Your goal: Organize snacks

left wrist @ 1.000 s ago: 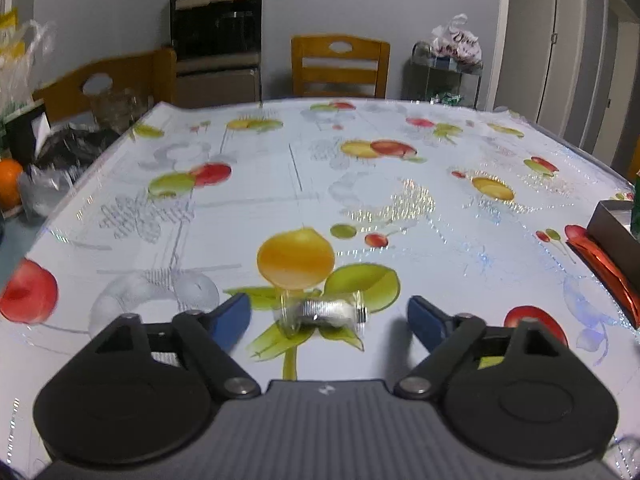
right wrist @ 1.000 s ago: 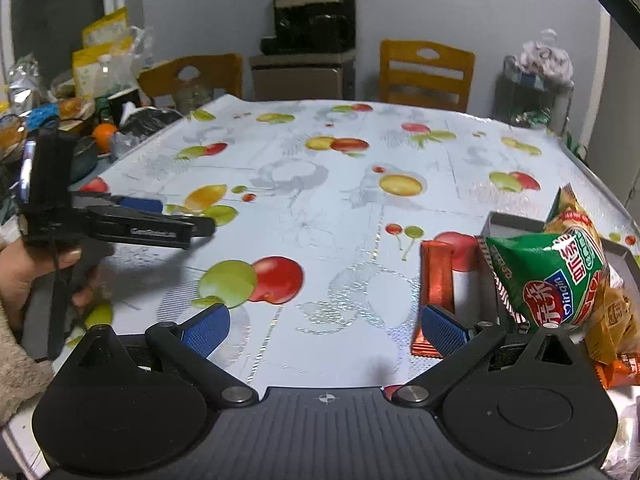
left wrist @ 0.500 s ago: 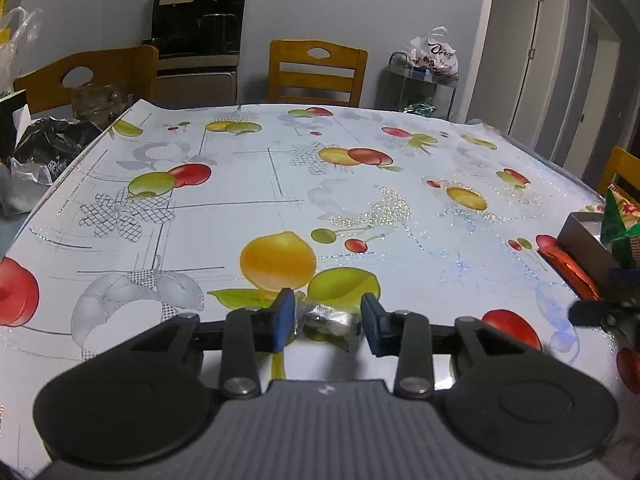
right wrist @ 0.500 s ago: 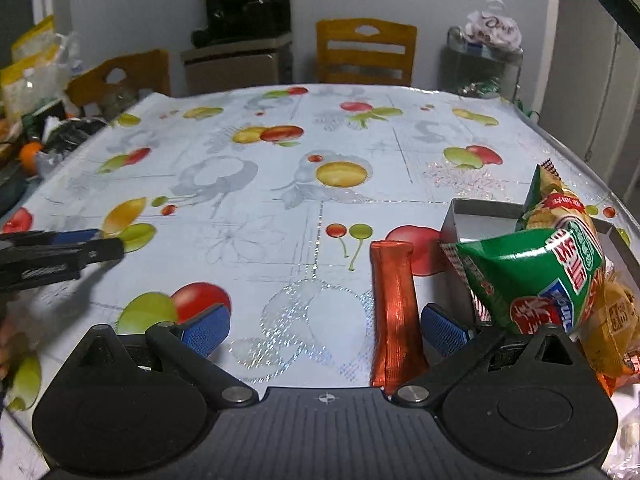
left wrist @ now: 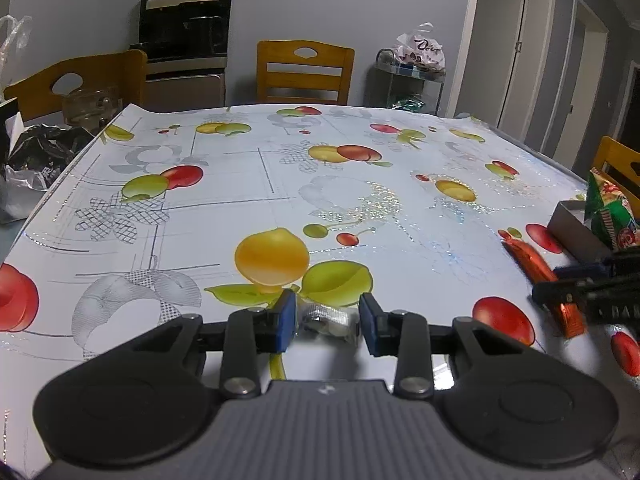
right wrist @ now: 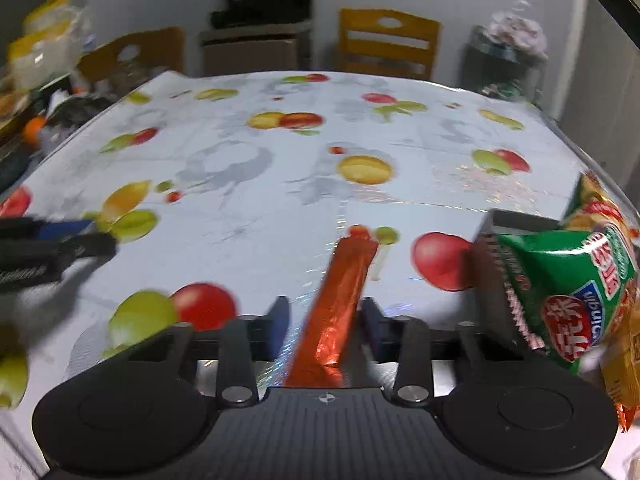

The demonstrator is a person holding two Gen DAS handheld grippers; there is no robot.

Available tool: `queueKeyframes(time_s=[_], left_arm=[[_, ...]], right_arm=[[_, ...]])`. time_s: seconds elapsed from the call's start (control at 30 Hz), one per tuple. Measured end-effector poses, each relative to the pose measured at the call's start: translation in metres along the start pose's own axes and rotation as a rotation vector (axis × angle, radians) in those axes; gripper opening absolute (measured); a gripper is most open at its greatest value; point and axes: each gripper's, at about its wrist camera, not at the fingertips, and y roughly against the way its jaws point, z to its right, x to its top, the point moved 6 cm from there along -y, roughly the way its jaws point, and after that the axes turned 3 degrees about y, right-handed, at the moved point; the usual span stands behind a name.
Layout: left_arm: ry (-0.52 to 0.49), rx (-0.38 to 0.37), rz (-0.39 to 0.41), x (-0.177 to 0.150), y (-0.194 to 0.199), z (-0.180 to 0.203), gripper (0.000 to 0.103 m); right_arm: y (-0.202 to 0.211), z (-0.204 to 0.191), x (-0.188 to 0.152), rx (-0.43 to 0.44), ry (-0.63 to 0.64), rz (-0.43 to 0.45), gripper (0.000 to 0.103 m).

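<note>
My left gripper [left wrist: 327,322] is shut on a small silver-wrapped candy [left wrist: 328,320], held between its blue pads just above the fruit-print tablecloth [left wrist: 280,184]. My right gripper [right wrist: 325,326] has closed around a long orange foil snack bar [right wrist: 340,304] that lies on the table; its pads stand close on both sides of the bar. The bar also shows in the left wrist view [left wrist: 540,280], with the right gripper [left wrist: 592,292] on it. A grey box [right wrist: 486,248] at the right holds a green snack bag [right wrist: 572,280] and other packets.
Wooden chairs [left wrist: 304,72] stand at the far side and the left. A black appliance on a cabinet [left wrist: 184,40] is at the back wall. Bags and an orange [right wrist: 34,128] sit off the table's left edge. The box also shows in the left wrist view [left wrist: 572,228].
My left gripper closed on the silver candy and lifted it slightly. My right gripper moved over the orange bar and narrowed its jaws around it.
</note>
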Motion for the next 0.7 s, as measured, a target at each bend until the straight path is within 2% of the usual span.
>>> queueKeyframes(time_s=[0.27,0.5,0.7], left_arm=[[-0.031,-0.039,-0.010,-0.004,0.004,0.006,0.032],[-0.078,-0.052,-0.011,-0.025,0.031,0.022,0.032],[-0.142,-0.156,-0.056,-0.053,0.062,0.052,0.032]], right_arm=[[0.024,-0.031,-0.019,0.095,0.071,0.013,0.025],[0.053,-0.039,-0.045,0.157,0.100,0.014,0.025],[0.070,-0.042,-0.060,0.184,0.144,0.002,0.025]])
